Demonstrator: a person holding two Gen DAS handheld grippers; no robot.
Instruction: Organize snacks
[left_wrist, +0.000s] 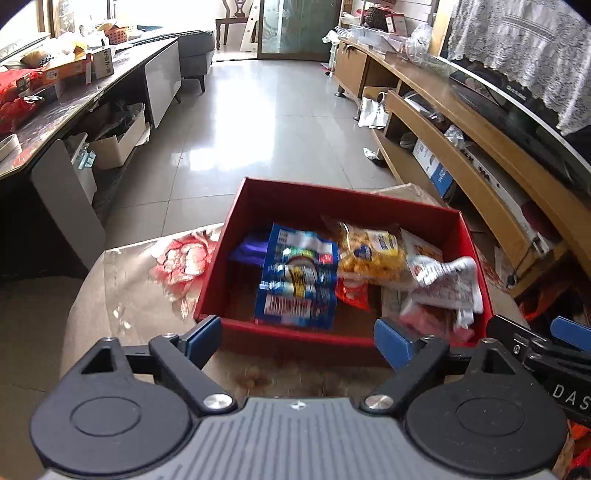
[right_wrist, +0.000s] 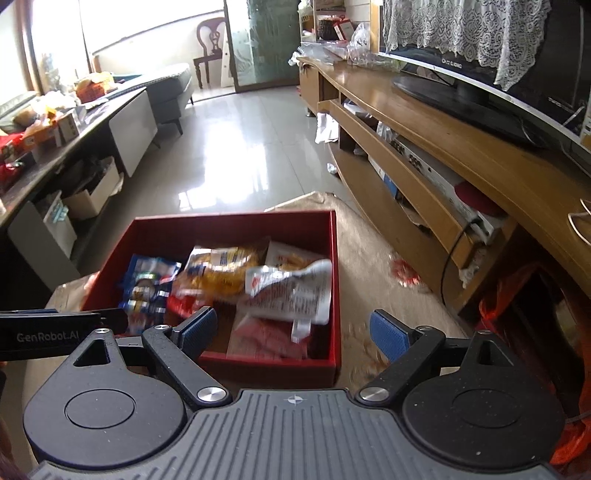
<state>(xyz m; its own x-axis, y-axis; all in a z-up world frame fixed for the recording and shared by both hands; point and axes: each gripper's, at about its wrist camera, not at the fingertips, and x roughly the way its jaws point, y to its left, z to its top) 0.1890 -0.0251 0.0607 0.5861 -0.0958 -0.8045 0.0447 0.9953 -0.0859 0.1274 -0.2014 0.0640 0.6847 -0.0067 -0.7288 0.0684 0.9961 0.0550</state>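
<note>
A red box (left_wrist: 295, 195) (right_wrist: 236, 223) sits on a floral cloth and holds several snack packets. A blue packet (left_wrist: 299, 280) (right_wrist: 147, 284) lies at its left, a yellow bag (left_wrist: 369, 254) (right_wrist: 225, 269) in the middle, and a white-and-red packet (left_wrist: 447, 288) (right_wrist: 291, 291) at the right. My left gripper (left_wrist: 297, 339) hangs open over the box's near rim with nothing between its blue pads. My right gripper (right_wrist: 293, 330) is open too, above the near right corner, and it holds nothing. In the left wrist view its fingers (left_wrist: 569, 328) show at the right edge.
A wooden TV stand (right_wrist: 461, 122) with a television (right_wrist: 517, 48) runs along the right. A dark coffee table (left_wrist: 74, 103) with boxes and red packets stands at the left. Shiny floor tiles (left_wrist: 258, 122) stretch beyond the box. An orange bag (right_wrist: 498, 306) lies near the stand.
</note>
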